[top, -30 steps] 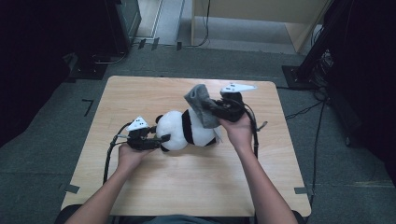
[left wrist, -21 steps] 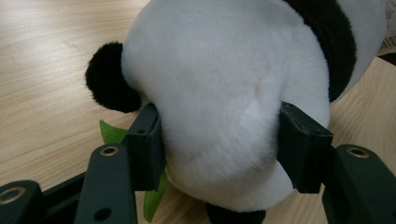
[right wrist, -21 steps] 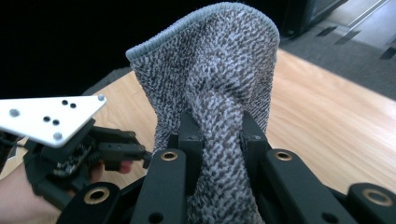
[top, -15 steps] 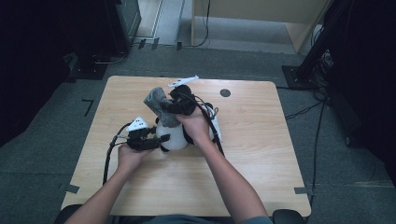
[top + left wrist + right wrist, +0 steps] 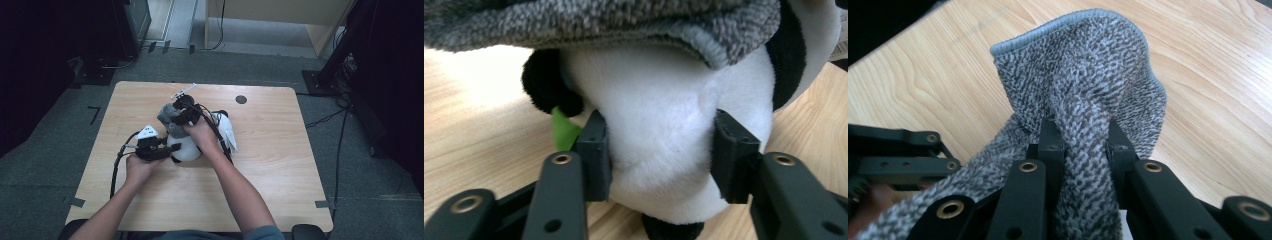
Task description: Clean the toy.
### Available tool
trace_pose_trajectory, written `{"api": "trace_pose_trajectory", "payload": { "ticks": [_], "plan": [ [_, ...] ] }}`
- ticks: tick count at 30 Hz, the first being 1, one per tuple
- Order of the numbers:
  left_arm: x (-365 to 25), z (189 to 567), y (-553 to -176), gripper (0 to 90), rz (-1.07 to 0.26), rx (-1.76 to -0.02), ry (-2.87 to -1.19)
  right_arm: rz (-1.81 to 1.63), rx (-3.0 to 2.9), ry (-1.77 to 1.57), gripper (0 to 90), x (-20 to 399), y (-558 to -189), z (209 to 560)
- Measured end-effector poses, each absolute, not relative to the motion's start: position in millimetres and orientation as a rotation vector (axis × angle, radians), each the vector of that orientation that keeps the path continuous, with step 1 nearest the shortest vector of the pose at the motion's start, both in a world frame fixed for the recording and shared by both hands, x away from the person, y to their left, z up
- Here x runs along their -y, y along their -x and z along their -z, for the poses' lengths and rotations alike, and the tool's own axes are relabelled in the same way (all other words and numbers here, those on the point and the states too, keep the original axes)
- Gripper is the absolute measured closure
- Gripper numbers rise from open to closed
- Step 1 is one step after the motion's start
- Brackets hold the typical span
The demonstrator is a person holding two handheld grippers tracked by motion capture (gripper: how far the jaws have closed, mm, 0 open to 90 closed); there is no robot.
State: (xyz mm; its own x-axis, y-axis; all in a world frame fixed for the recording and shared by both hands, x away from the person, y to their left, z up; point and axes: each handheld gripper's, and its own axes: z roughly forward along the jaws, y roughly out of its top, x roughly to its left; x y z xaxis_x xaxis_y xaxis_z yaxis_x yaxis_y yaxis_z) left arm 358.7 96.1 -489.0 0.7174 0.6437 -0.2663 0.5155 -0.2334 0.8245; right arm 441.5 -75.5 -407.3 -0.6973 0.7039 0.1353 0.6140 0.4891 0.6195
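Note:
A black-and-white panda plush (image 5: 189, 148) lies on the wooden table (image 5: 280, 165). My left gripper (image 5: 167, 150) comes at it from the left. Its jaws have just been closing, and in the left gripper view the pads (image 5: 596, 150) press into the white plush (image 5: 659, 100) held in the left gripper (image 5: 661, 155). My right gripper (image 5: 176, 116) is shut on a grey knitted cloth (image 5: 167, 116) and holds it over the plush's left end. The cloth (image 5: 1083, 65) bunches in the right gripper (image 5: 1083, 140). Its hem (image 5: 599, 20) hangs just above the plush.
A small dark round hole (image 5: 241, 99) marks the table's far side. The left gripper's cable (image 5: 117, 165) loops along the table's left part. A green bit (image 5: 564, 132) shows beside the plush's black limb. Dark equipment and cables stand on the floor around the table.
The right gripper has carried the grey cloth leftward and slightly down, from the plush's right end to over its left end. The left hand has stayed put at the plush.

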Motion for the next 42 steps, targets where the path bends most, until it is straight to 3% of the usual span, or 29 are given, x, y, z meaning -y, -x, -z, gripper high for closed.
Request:
{"api": "trace_pose_trajectory", "payload": {
  "ticks": [15, 42],
  "plan": [
    [-95, 488, -358, 54.4, -0.160, -0.900, -1.897, -0.759, -2.554, -1.243, 76.8, 125, -462, 402],
    [-96, 489, -358, 54.7, -0.157, -0.897, -1.897, -0.881, -2.352, -1.428, 76.7, 217, -459, 393]
  ]
}}
